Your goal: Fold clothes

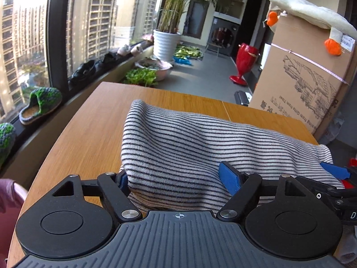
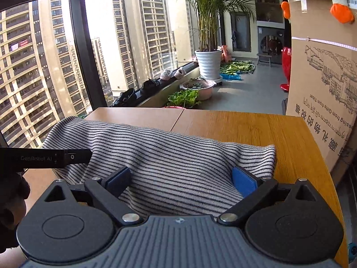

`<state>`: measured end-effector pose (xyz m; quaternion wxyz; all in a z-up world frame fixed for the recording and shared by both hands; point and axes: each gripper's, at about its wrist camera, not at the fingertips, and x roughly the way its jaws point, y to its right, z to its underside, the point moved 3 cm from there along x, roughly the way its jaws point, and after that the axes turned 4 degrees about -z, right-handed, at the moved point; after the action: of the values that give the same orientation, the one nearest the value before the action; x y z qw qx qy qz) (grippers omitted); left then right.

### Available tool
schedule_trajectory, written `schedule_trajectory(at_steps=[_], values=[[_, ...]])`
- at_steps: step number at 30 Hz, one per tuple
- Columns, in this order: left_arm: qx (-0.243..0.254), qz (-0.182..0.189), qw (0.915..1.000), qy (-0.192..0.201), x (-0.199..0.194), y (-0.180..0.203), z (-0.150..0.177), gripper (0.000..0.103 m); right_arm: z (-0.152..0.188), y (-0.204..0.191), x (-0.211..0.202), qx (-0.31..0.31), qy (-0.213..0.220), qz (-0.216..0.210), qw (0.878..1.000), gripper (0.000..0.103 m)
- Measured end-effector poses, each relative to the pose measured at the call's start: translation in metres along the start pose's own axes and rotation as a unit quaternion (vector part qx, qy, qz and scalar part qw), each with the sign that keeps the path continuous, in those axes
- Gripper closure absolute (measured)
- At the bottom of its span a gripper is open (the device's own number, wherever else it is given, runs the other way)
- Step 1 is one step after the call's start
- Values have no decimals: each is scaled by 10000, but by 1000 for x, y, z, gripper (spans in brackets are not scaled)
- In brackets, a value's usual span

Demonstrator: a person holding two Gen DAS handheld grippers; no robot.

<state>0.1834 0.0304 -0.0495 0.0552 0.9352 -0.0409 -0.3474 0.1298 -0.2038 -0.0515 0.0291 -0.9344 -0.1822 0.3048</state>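
Note:
A grey-white striped garment point(image 1: 178, 138) lies bunched on the wooden table point(image 1: 89, 122), its near edge hanging toward me. My left gripper point(image 1: 175, 176) stands wide with a fold of the cloth between its blue pads point(image 1: 228, 178); the left pad is half hidden by the fabric. In the right wrist view the same garment point(image 2: 156, 147) spreads across the table point(image 2: 245, 129). My right gripper point(image 2: 180, 178) is also wide, with the cloth's near edge lying loose between its fingers. Each gripper shows at the edge of the other's view.
A tall cardboard box point(image 1: 301, 84) with a plush goose point(image 1: 312, 15) on top stands against the table's right side. Slippers point(image 1: 40, 105) and shoes line the window sill on the left. A potted palm point(image 2: 208, 64), basins of greens and a red stool point(image 1: 243, 62) stand on the floor beyond.

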Motion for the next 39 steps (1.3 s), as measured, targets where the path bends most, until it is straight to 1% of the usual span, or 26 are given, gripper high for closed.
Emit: schedule_trajectory(at_steps=[2,4,5,8,11,12,14,15,16,18,19,21,23,24,26,28,29,31,32,33,34,36,37,39], values=[[227,115,9997,-58,-19,3,18,21,17,-14,-16,-341,-42,81,9994,0],[526,282,9982,-66,-47,7,42,21,38,-28,-39,-636,-64,146,9978,0],[617,334,9975,-53,-59,8,52,20,46,-32,-50,-682,-65,98,9976,0],[828,441,9956,6,-92,10,81,17,65,-41,-86,-597,-52,-90,9982,0],[846,486,9950,197,-128,10,97,16,76,-49,-120,-452,96,-261,9986,0],[831,525,9948,267,-138,9,99,14,78,-52,-131,-468,179,-287,9983,0],[821,530,9942,453,-156,5,98,8,82,-58,-150,-670,368,-319,9966,0],[815,532,9938,546,-165,4,98,7,85,-61,-158,-828,474,-312,9949,0],[856,380,9935,652,-172,2,96,6,89,-64,-162,-992,592,-264,9930,0],[865,33,9935,742,-179,-1,94,4,95,-67,-166,-1223,838,-198,9888,0],[832,-63,9940,705,-178,-2,92,4,99,-69,-166,-1326,918,-171,9868,0],[728,-180,9954,601,-175,-3,89,4,100,-75,-158,-1497,762,-123,9857,0],[582,-89,9968,548,-176,-7,81,4,100,-83,-152,-1712,660,-48,9830,0],[544,-70,9967,601,-180,-10,75,4,100,-89,-154,-1848,667,11,9805,0],[625,-187,9936,926,-200,-19,58,4,95,-95,-155,-2022,697,76,9768,0],[741,-368,9880,1306,-228,-30,40,2,89,-95,-159,-2013,753,146,9765,0],[723,-390,9865,1416,-240,-33,32,1,85,-93,-162,-1950,801,179,9774,0],[693,-387,9836,1617,-264,-39,19,1,72,-90,-176,-1806,998,209,9783,0],[728,-370,9816,1728,-278,-41,13,1,63,-87,-188,-1780,1226,286,9759,0],[791,-398,9779,1893,-293,-42,8,0,52,-84,-202,-1762,1494,394,9721,0],[894,-513,9711,2152,-312,-43,3,0,36,-79,-225,-1755,1910,611,9638,0],[1100,-791,9538,2683,-350,-46,-7,0,4,-67,-279,-1599,2811,1136,9394,0],[1199,-969,9424,2967,-370,-48,-11,0,-13,-57,-314,-1408,3346,1454,9203,0],[1361,-1353,9179,3474,-409,-53,-17,0,-32,-42,-373,-1042,4209,2004,8785,0]])
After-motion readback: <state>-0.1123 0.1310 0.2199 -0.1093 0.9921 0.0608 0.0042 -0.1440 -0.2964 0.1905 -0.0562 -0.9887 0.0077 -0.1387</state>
